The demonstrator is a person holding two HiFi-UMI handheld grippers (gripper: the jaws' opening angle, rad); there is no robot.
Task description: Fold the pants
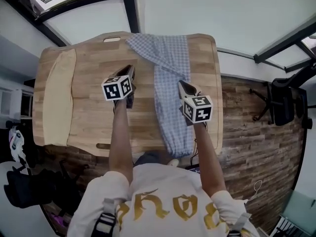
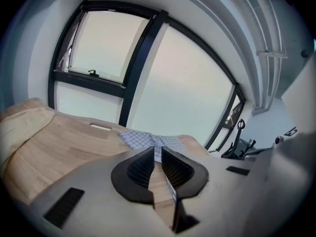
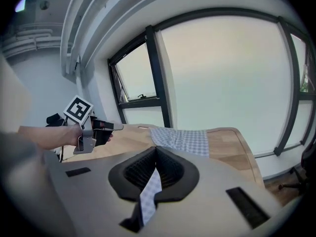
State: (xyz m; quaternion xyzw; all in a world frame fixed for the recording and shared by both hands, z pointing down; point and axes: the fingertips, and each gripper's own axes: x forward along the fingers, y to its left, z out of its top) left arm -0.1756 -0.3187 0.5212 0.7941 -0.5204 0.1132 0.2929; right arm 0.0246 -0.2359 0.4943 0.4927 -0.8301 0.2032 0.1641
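Frosted windows and dark frames stand behind a wooden table (image 1: 94, 83) with a cream cloth (image 1: 59, 98) lying along its left side. The checked pants (image 1: 170, 83) lie flat on the right half. Their long axis runs from the far edge straight toward the person, the far end spreads wider, and the near end droops over the near edge. The left gripper (image 1: 129, 71) hangs over bare wood just left of the pants with its jaws pressed together on nothing. The right gripper (image 1: 182, 85) hangs over the cloth, also closed, and the fabric shows only beneath its jaws, not pinched. The risk, as I judge it, is that closed jaws pressed down would shove and bunch the fabric rather than take it. With one end already hanging off, an uneven one-sided pull could slide the pants off the table or skew the fold.
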